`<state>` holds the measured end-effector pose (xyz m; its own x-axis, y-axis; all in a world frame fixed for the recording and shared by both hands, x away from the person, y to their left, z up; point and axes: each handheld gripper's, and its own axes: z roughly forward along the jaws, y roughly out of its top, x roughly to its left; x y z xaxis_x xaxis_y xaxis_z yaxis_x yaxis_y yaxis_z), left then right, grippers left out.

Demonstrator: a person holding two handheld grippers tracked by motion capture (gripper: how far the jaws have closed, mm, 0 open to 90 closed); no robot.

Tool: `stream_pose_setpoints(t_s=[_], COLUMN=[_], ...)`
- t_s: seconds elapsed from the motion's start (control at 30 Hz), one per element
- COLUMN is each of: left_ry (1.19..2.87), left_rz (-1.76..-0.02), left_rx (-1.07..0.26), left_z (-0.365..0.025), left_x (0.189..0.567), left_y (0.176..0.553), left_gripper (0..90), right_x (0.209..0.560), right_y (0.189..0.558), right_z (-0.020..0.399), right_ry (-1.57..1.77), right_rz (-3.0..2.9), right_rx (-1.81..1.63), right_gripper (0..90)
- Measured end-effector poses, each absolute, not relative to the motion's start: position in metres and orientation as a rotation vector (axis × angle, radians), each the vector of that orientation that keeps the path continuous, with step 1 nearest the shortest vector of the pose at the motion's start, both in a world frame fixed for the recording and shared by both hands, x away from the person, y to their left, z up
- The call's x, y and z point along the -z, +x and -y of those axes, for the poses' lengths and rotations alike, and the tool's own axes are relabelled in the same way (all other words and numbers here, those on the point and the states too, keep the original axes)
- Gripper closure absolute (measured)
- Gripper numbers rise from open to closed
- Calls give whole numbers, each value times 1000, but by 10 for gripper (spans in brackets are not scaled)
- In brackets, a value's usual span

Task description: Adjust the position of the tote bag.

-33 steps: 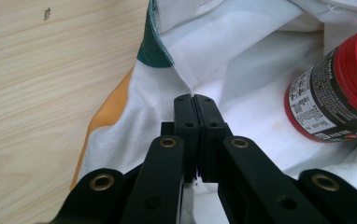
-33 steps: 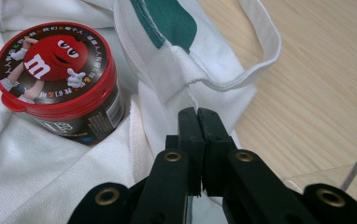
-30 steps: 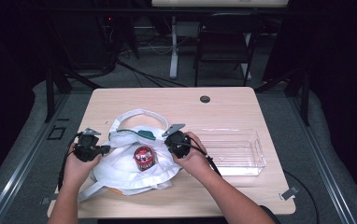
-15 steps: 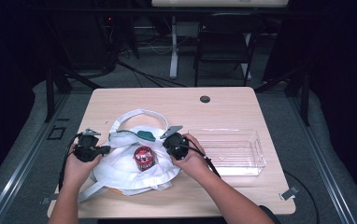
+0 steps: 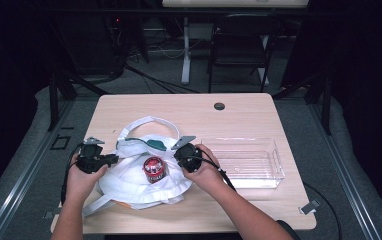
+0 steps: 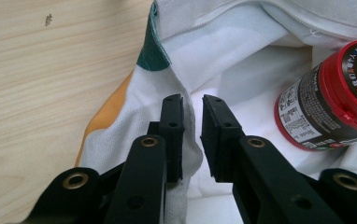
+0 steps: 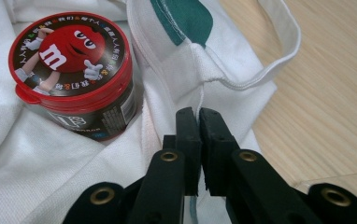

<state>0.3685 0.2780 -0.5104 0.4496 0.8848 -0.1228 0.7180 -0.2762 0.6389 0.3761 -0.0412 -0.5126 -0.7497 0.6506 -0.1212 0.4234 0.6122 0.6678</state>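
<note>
Left gripper [image 6: 191,105] jaws have just been opening, bag [image 6: 242,46] hem loose between them; right gripper [image 7: 198,116] pinches the bag. One-sided hold: mouth may sag, tipping the can [image 7: 74,70].

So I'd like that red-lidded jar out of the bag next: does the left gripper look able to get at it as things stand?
Probably yes. The jar lies exposed on the white bag, close beside the left gripper, whose fingers have just been opening with a fold of bag cloth between them; it must shed that first.

Between the left hand-held gripper [image 5: 113,159] and the right hand-held gripper [image 5: 178,152] the red-lidded tub [image 5: 154,169] blocks passage; bare desk [image 5: 179,107] lies beyond both, and a clear tray [image 5: 274,165] stands right of the right one.
</note>
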Motion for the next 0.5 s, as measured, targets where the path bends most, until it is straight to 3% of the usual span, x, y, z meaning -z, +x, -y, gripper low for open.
stream_pose_setpoints(t_s=[0.37, 0.5], left_ry=[2029, 2017], left_rz=[-1325, -1310], left_rx=[-367, -390], left_z=[-282, -280], left_x=[500, 495], left_y=[364, 362], left_gripper=[699, 673], right_x=[504, 500], right_y=[369, 367], right_z=[42, 44], right_ry=[845, 851], right_rz=[-2467, -2450], right_rx=[-965, -1032], right_gripper=[798, 736])
